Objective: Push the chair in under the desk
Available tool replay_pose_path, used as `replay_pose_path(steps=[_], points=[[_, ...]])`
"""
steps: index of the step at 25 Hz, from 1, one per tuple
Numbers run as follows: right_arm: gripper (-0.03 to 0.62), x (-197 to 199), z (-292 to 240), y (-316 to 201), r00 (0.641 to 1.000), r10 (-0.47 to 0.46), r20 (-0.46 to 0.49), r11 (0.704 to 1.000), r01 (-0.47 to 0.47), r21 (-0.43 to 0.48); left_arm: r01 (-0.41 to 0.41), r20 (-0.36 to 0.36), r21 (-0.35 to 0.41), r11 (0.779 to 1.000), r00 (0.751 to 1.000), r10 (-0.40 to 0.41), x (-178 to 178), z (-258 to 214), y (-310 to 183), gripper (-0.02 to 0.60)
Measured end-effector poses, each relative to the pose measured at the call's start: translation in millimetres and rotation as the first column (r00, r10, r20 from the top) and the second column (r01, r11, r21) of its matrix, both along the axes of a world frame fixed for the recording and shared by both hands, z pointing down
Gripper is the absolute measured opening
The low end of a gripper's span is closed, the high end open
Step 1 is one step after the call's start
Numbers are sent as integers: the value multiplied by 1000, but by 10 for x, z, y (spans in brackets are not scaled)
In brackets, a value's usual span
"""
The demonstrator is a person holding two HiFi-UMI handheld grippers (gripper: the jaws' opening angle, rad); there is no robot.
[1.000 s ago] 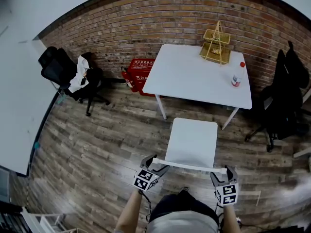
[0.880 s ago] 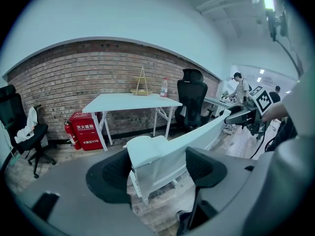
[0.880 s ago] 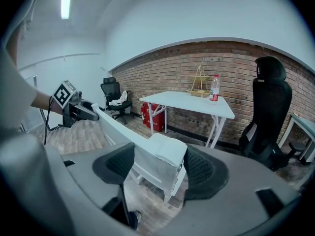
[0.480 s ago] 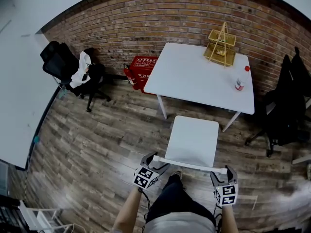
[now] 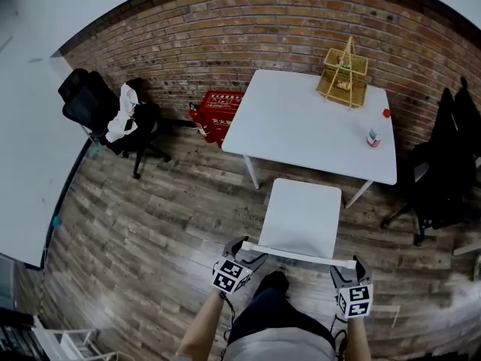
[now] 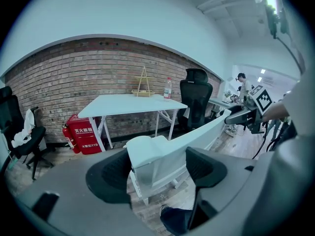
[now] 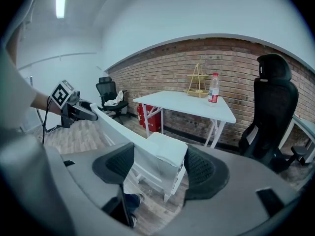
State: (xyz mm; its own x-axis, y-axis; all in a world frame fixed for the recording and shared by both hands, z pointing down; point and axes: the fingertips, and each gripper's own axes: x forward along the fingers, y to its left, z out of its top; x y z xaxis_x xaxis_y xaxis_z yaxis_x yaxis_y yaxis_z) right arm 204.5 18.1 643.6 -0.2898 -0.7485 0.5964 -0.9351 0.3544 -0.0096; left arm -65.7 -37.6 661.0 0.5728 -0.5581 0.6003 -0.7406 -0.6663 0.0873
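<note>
The chair (image 5: 302, 215) has edged nearer the desk (image 5: 301, 130); left gripper (image 5: 243, 250) and right gripper (image 5: 353, 266) seemingly clamp its backrest ends.

The left gripper (image 5: 242, 251) and right gripper (image 5: 353, 265) have grey bodies, black ribbed pads (image 6: 110, 177) and cubes (image 5: 231, 275) of black-and-white square markers. The person wears a grey top (image 5: 282, 346), dark trousers (image 5: 263, 316) and a dark shoe (image 5: 275, 280).

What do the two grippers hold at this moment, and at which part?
Both hold the white chair by the top rail of its backrest: the left gripper grips the rail's left end, the right gripper its right end.
</note>
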Motion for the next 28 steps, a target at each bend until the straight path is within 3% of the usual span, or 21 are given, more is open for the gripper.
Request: replay_pose_path(steps=[28], points=[[319, -45, -58, -844, 998, 57, -4, 998, -57, -31, -61, -9, 17, 998, 998, 61, 44, 45, -1032, 348]])
